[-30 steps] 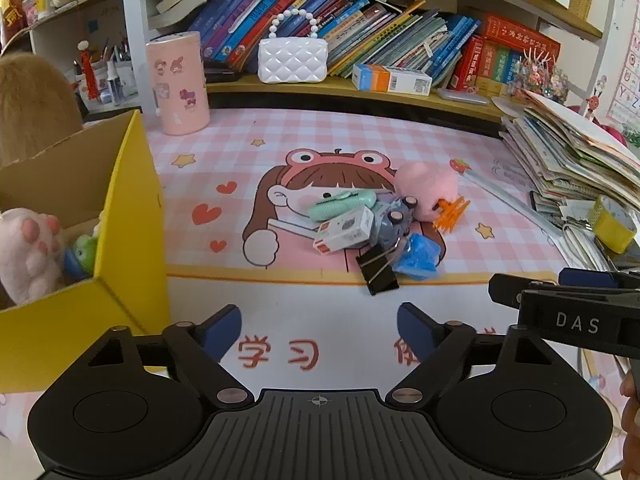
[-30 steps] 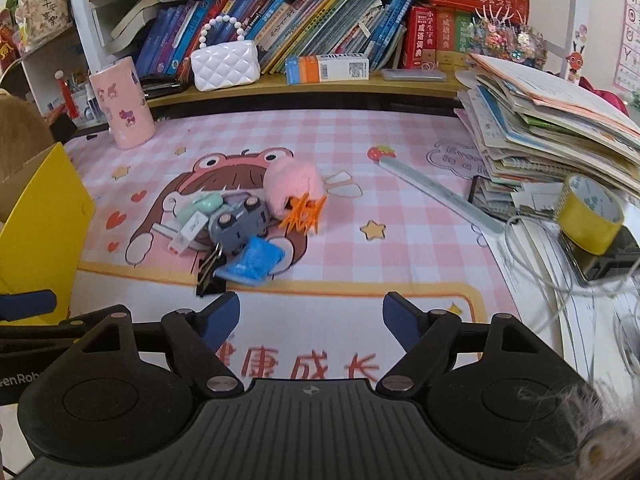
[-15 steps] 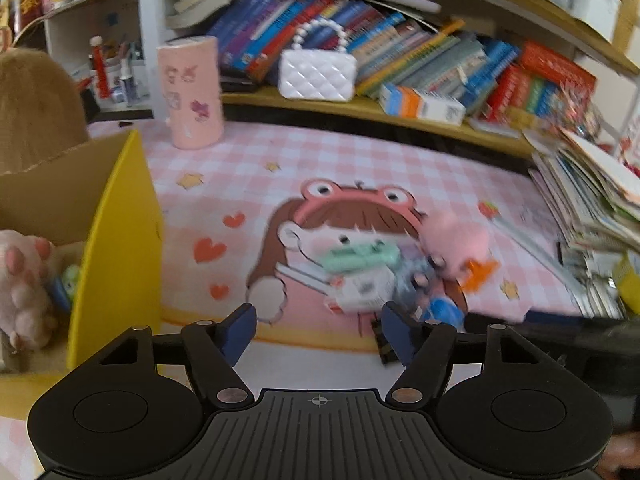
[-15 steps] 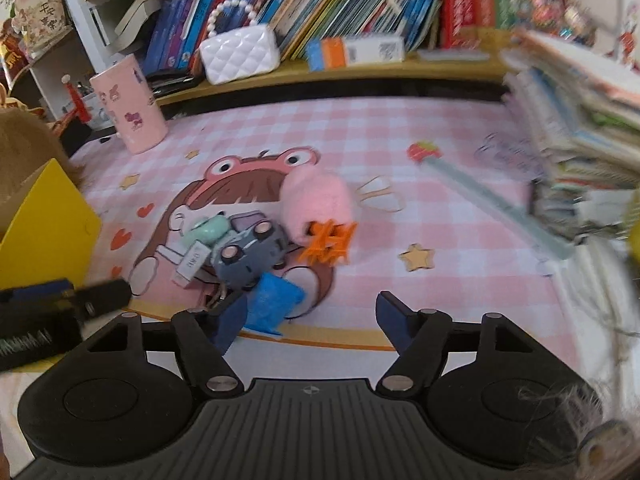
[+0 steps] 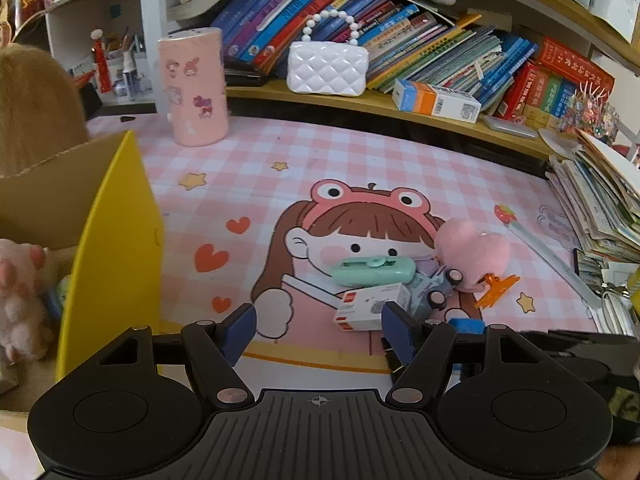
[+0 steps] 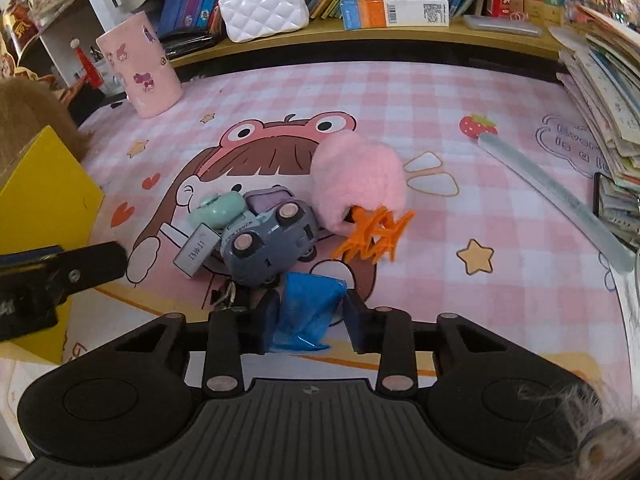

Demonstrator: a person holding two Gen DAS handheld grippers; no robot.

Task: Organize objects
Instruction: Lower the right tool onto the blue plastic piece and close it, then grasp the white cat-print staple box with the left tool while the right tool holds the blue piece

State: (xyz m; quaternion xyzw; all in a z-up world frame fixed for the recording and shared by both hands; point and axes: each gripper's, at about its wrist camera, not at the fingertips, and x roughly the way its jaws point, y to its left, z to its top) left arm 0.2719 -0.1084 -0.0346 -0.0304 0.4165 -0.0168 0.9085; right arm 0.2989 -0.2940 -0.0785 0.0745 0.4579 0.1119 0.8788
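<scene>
The right gripper (image 6: 310,318) is clamped on a crumpled blue packet (image 6: 308,312), its jaws having just closed in on it; both blue pads press the packet's sides and its lower end hangs between the fingers, above the white front strip of the desk mat (image 6: 460,92). The packet sits at the near edge of a small heap on the mat's cartoon print. Immediately behind it a grey toy truck (image 6: 266,240) lies tipped on its side, wheels showing. A black binder clip (image 6: 234,294) lies just left of the packet, partly hidden by the gripper's finger. A white labelled box (image 6: 196,250) leans against the truck's left end, and a mint-green device (image 6: 218,208) rests behind that. A pink plush ball (image 6: 356,178) touches the truck's far right side, with an orange claw clip (image 6: 374,236) at its foot. The left gripper (image 5: 318,330) stands with its jaws apart and nothing between them, hovering near the front of the mat, left of the heap; its right finger overlaps the white box in that view. A yellow cardboard box (image 5: 116,248) stands at the left edge of the mat with a pink plush paw (image 5: 20,292) inside. Further back a pink cylindrical holder (image 5: 194,88) stands upright, well apart from the heap. A white quilted purse (image 5: 328,68) sits on the shelf before a row of books. A stack of papers (image 6: 604,68) occupies the right side.
</scene>
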